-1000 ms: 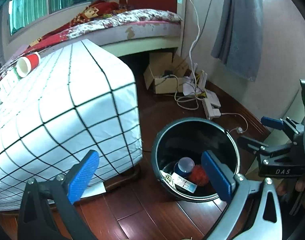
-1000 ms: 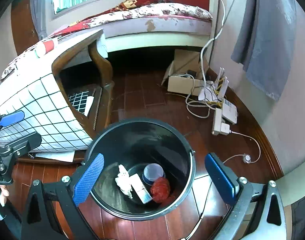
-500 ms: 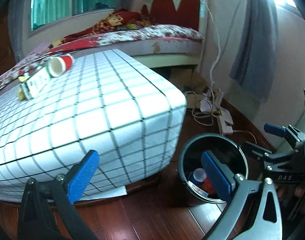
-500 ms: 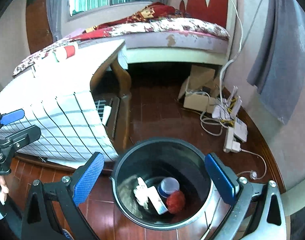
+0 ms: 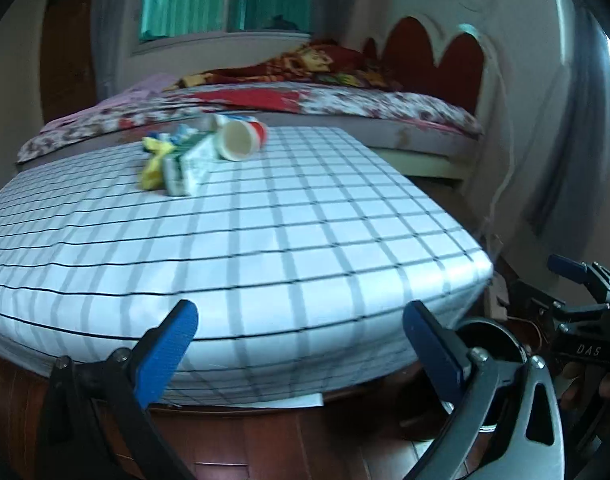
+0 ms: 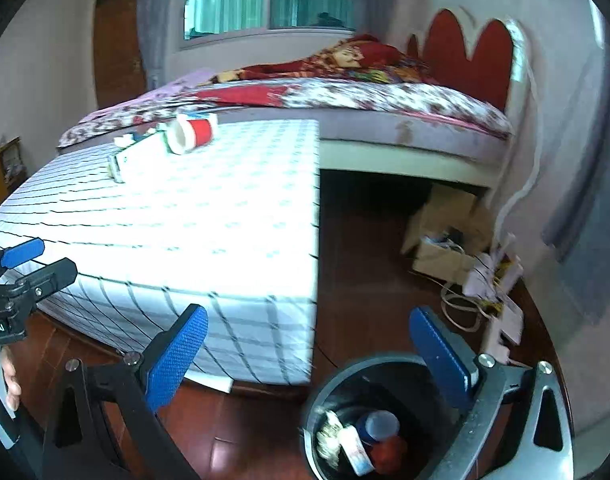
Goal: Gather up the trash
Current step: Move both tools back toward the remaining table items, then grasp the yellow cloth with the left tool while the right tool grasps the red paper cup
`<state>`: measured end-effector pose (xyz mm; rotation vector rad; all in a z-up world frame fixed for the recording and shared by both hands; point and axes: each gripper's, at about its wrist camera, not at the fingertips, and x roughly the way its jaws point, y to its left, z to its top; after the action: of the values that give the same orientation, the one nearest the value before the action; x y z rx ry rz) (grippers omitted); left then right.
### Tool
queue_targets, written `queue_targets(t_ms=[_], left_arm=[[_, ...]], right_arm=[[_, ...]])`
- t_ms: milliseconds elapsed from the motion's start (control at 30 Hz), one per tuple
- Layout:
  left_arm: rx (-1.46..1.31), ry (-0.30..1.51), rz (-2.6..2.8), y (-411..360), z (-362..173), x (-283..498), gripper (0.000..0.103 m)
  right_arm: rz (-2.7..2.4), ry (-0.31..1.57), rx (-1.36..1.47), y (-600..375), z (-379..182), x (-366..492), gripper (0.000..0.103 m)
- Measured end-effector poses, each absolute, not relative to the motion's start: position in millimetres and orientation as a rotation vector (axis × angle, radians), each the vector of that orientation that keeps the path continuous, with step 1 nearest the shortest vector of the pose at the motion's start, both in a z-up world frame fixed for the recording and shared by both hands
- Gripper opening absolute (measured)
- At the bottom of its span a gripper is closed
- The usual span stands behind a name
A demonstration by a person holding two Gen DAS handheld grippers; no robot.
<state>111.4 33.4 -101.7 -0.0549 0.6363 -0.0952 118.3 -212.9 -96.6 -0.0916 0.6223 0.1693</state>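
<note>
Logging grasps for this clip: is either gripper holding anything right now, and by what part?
Nothing is held. The left gripper and right gripper are both open and empty; the red cup lies untouched on the table.

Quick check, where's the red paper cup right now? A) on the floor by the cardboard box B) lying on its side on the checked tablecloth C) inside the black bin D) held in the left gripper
B: the red paper cup lies on its side on the checked tablecloth, open end toward the camera, next to a white-and-green carton; both grippers are open and empty.
</note>
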Motion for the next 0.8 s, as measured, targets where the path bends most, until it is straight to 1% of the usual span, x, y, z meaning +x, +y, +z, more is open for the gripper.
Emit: queue_targets(t_ms=[333,433,567,600,633,667,700,767,800], left_arm=[[-0.077,0.630,0.056,118.5,-88.3,131.5,0.103],[-0.078,0.635,0.097,142.8,-82.1,146.7,0.102],[-0.091,0.648,0.135,173.3,-77.0,179.4,0.102],[-0.090,0.650,0.149,180.6,-76.4,191.0,0.102],[-0.093,0.655,0.156,187.8,-76.2,201.5,0.102],[-0.099,0.659,0.160,193.2,-76.2,211.5,0.102],[-0.108,0.659,0.165,199.4,-75.8,221.1,0.100],[-0.141,0.669,0.140,212.5,-78.0,251.7,0.094],[-0.153,0.685,0.125,216.1,-80.7,266.2,0.089]], right_arm=[[0.276,0.619,-0.135,-123.1,-73.8,175.7,0.102],[0.297,0.663,-0.163,-99.2,-68.3,196.9,0.102],[0.350,0.670,-0.175,-70.5,-62.4,233.4,0.102],[0.367,0.671,-0.170,-64.0,-61.0,242.7,0.100],[0.379,0.675,-0.169,-58.1,-60.2,252.7,0.095],[0.388,0.686,-0.174,-49.3,-59.9,267.3,0.077],[0.399,0.696,-0.169,-41.9,-60.0,281.5,0.064],[0.408,0.702,-0.156,-28.3,-61.3,311.0,0.063],[0.408,0.701,-0.158,-24.3,-62.1,319.6,0.063]])
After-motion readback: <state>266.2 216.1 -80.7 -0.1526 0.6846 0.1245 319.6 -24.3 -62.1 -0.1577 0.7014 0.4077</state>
